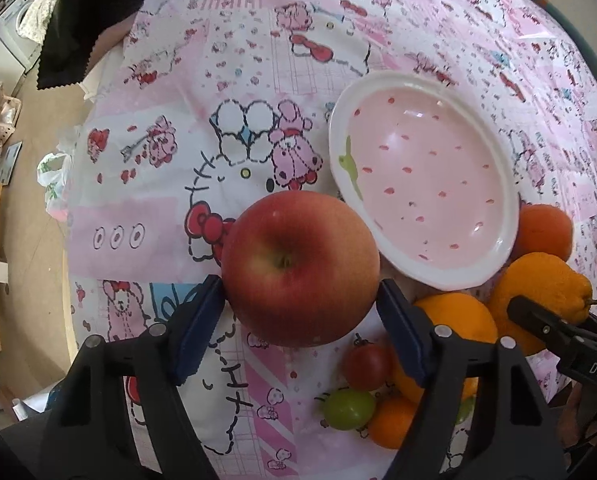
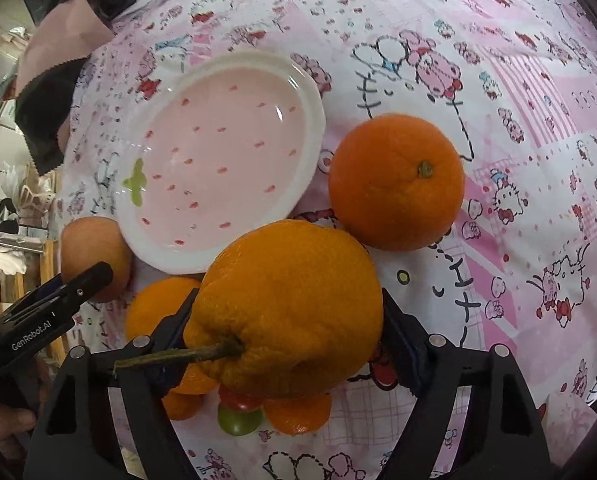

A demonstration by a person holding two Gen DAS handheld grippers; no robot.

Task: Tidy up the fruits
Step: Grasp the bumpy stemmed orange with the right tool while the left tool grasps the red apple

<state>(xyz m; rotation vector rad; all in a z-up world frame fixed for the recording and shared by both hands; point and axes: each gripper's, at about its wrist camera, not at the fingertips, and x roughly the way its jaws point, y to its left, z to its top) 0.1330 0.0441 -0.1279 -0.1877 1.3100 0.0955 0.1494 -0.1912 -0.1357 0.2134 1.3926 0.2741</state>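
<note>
I see table under pink cartoon-print cloth (image 1: 146, 216). On cloth: empty pink strawberry plate (image 1: 494, 184), round orange (image 2: 396, 182) just beside its rim, red tomato (image 1: 367, 366), green tomato (image 1: 348, 408), more oranges clustered near plate's edge.

Both grippers, left (image 1: 298, 300) and right (image 2: 286, 320), are black plastic with dark-blue ribbed pads (image 1: 198, 328), silver rivets, white lettering; possibly bare skin (image 2: 6, 420) behind.
</note>
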